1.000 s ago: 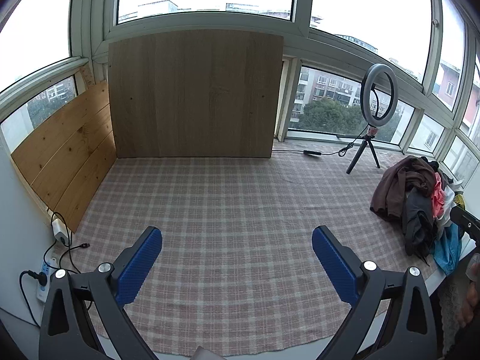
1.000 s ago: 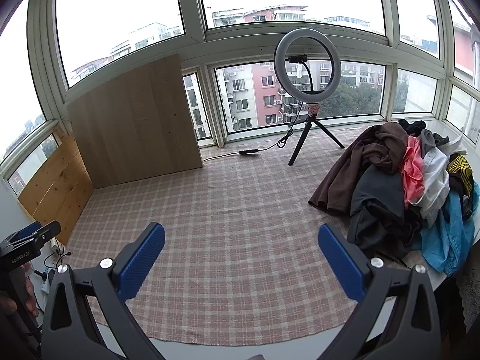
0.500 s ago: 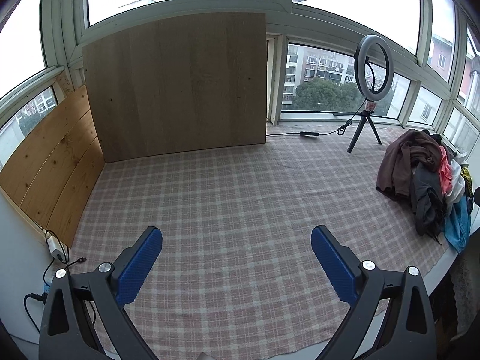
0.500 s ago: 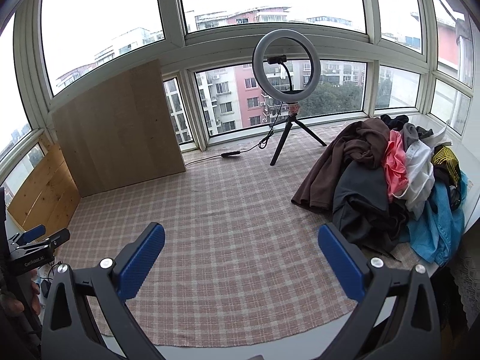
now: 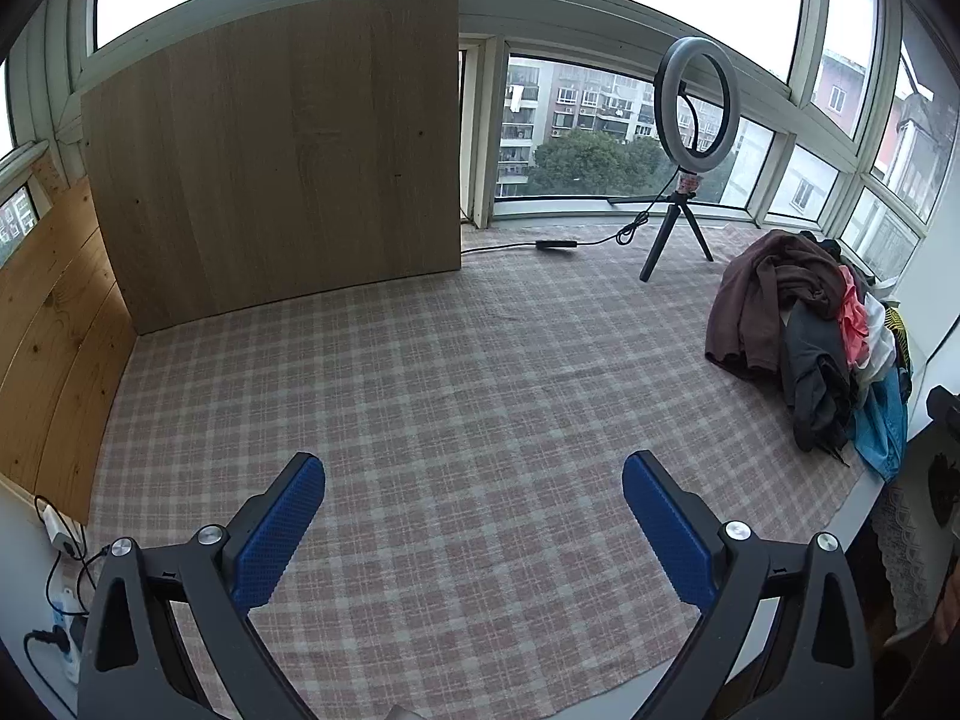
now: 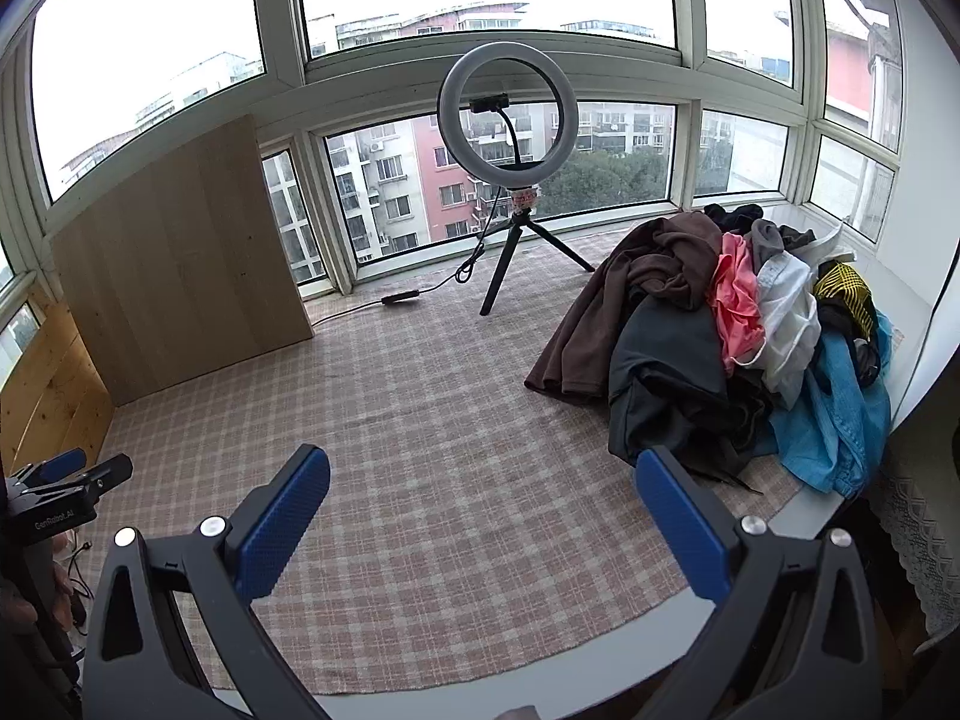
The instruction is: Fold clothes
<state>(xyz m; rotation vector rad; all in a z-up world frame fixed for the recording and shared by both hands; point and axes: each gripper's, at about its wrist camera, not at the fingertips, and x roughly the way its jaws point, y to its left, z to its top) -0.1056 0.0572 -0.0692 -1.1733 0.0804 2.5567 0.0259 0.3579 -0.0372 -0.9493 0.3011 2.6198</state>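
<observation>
A heap of clothes [image 6: 708, 336] lies at the right end of the checked cloth [image 6: 420, 420]: brown, dark grey, pink, white and blue garments tangled together. In the left wrist view the same heap of clothes [image 5: 804, 330] sits far right. My left gripper [image 5: 474, 486] hangs open over the bare checked cloth [image 5: 450, 390], nothing between its blue pads. My right gripper [image 6: 483, 480] is open too and empty, its right finger close to the heap's dark grey garment. The left gripper [image 6: 66, 474] also shows at the left edge of the right wrist view.
A ring light on a tripod [image 6: 510, 180] stands at the back with its cable [image 6: 414, 294] trailing left. A wooden board [image 5: 276, 156] leans against the windows, wooden planks [image 5: 54, 336] line the left side. A power strip and plugs [image 5: 60, 618] sit at the lower left.
Both views have swung: the left gripper turned right so the clothes heap sits further in frame; the right gripper moved closer to the heap. Both stayed open.
</observation>
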